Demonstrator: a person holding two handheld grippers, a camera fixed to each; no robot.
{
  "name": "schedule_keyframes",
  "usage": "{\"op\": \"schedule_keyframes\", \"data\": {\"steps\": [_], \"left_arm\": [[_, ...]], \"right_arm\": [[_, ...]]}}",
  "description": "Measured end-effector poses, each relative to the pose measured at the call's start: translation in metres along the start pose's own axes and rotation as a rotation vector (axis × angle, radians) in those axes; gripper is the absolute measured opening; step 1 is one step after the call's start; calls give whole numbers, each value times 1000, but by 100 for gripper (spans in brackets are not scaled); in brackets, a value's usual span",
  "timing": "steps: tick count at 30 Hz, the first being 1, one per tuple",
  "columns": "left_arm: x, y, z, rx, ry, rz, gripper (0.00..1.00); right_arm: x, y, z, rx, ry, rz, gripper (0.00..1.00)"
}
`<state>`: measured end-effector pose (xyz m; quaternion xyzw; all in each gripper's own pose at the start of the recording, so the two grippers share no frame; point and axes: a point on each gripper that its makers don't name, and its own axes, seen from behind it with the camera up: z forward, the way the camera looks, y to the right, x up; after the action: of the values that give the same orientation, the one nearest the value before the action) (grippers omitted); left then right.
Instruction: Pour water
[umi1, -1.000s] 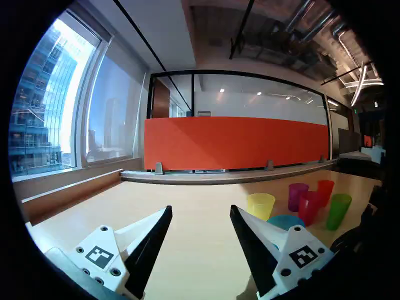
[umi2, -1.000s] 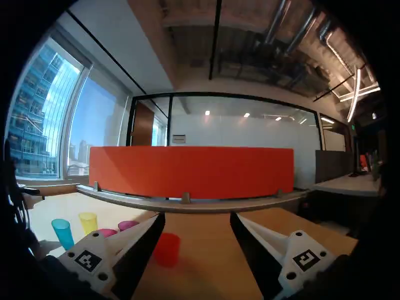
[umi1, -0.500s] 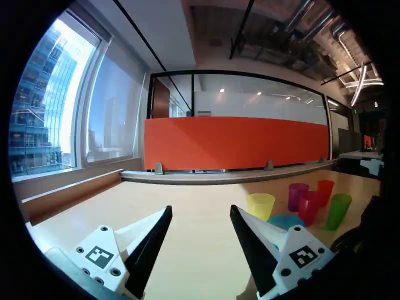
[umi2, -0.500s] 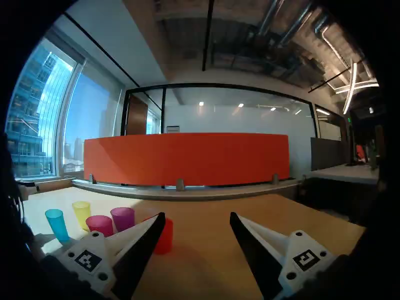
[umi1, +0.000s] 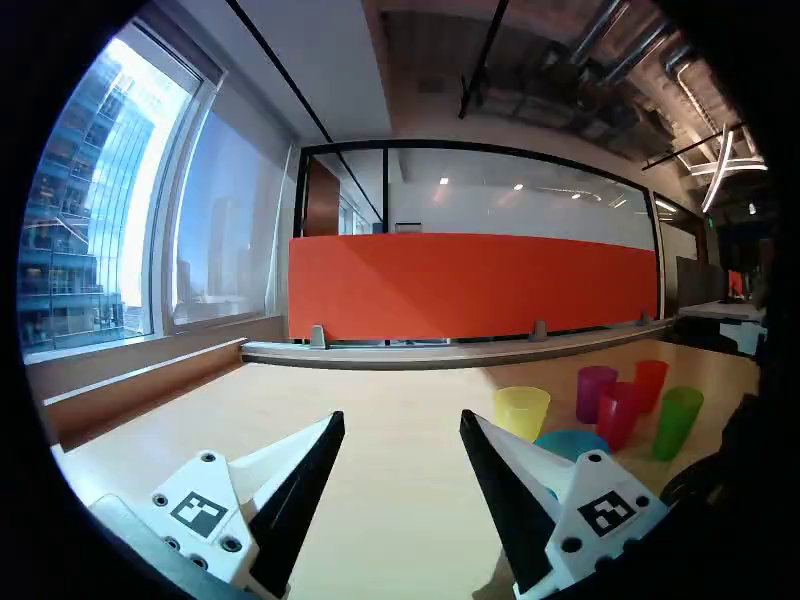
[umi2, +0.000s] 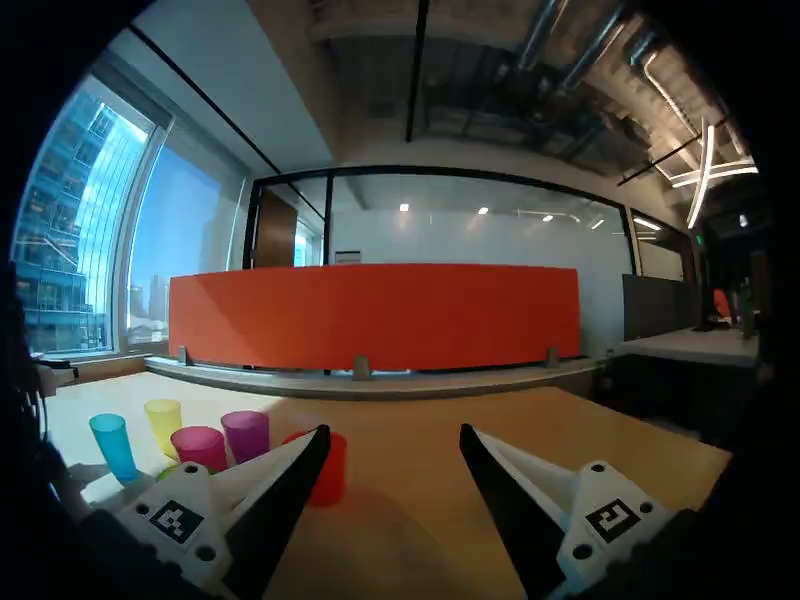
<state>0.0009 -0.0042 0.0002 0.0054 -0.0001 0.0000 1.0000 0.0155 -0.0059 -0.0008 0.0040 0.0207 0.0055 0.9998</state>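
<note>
orange panelling (umi1: 470, 285) runs along the far edge of a pale wooden table (umi1: 400, 500), with tall windows (umi1: 100, 220) off to one side. in the left gripper view the left gripper (umi1: 400, 418) is held low over the tabletop, its two dark-edged fingers spread wide with nothing between them. past its right-hand finger stands a cluster of plastic cups, all upright. a yellow cup (umi1: 522, 410) is nearest the middle, and a purple cup (umi1: 596, 392) and a red cup (umi1: 651, 383) stand farther back. a pink cup (umi1: 618, 415) sits in front of those two, with a green cup (umi1: 678, 422) at the outer end. a blue cup (umi1: 570, 443) is closest in, its lower part hidden behind the finger. in the right gripper view the right gripper (umi2: 394, 432) is also spread apart and empty, pointing toward the orange panelling. here the cups sit to its left-hand side: the blue cup (umi2: 112, 446) outermost, then the yellow cup (umi2: 163, 426), the pink cup (umi2: 199, 447) and the purple cup (umi2: 245, 435). the red cup (umi2: 330, 468) is just beside the tip of the left-hand finger and partly covered by it. the cups stand close together and overlap in both views, so i cannot tell whether any touch. i also cannot tell whether any of them holds water.
</note>
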Motion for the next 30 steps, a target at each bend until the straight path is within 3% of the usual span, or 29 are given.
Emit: {"op": "schedule_keyframes", "data": {"steps": [30], "left_arm": [[0,1,0,0,0,0,85]], "right_arm": [[-15,4,-2,-3,-35,-4,100]]}}
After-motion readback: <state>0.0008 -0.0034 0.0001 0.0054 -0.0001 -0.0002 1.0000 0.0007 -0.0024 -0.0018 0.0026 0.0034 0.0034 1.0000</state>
